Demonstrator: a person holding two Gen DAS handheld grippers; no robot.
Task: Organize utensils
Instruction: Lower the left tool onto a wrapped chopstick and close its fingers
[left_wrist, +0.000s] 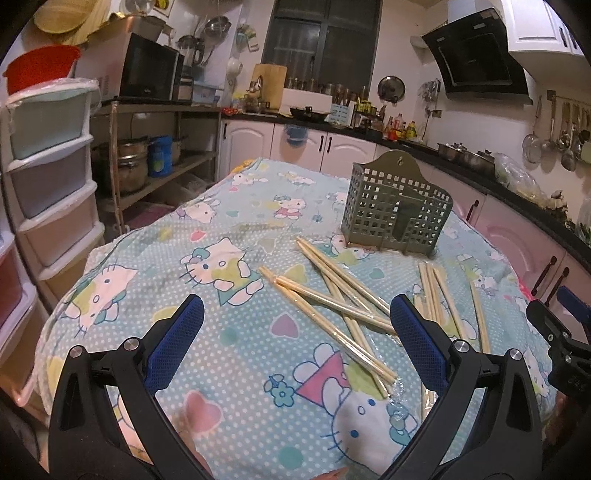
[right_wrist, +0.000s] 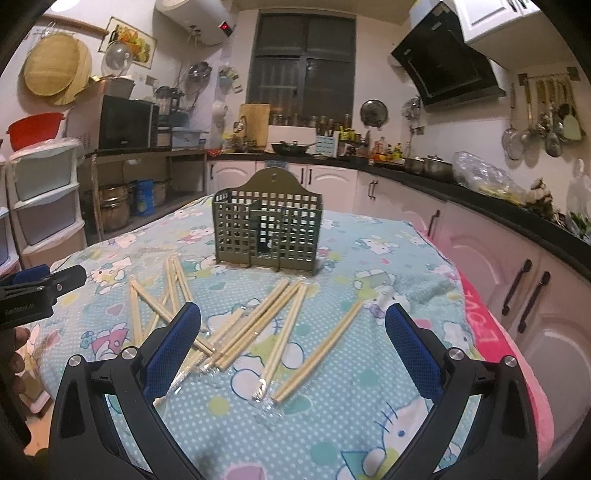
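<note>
Several wrapped pairs of wooden chopsticks (left_wrist: 332, 295) lie scattered on the Hello Kitty cloth (left_wrist: 229, 221); they show in the right wrist view too (right_wrist: 258, 325). A green perforated utensil holder (left_wrist: 395, 210) stands upright behind them, also in the right wrist view (right_wrist: 267, 230). My left gripper (left_wrist: 295, 314) is open and empty, held above the cloth just short of the chopsticks. My right gripper (right_wrist: 291, 321) is open and empty above the chopsticks at the right side. Each gripper shows at the edge of the other's view: the right one (left_wrist: 554, 325), the left one (right_wrist: 40, 288).
A plastic drawer tower (left_wrist: 51, 177) stands left of the table. A metal shelf (left_wrist: 155, 155) with pots is behind it. Pink kitchen cabinets (right_wrist: 517, 280) and a black counter run along the right and back.
</note>
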